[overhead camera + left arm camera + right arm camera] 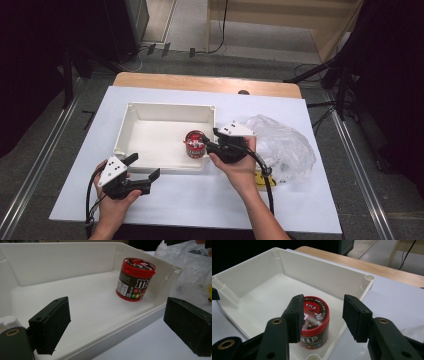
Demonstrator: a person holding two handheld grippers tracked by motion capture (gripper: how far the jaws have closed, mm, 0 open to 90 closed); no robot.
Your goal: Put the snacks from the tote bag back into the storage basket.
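Left gripper [142, 168], lower left of the high view: jaws spread wide, empty, straddling the near wall of the tray [131, 111]. Tray: white rigid plastic, rectangular, smooth. Tub [195, 144], frame centre: short cylinder, red lid, dark printed wall, upright with its axis vertical, in the tray's near right corner. Right gripper [204, 141]: jaws half spread above the tub's lid, gripping nothing. Crumpled clear bag [282, 145] at right on the white bench [310, 200].

Candy tub [314, 322]: round, dark body, red lid and base, cartoon face on top. Stands upright, lid on, in white tray [257, 277], near corner; seemingly close to the wall.
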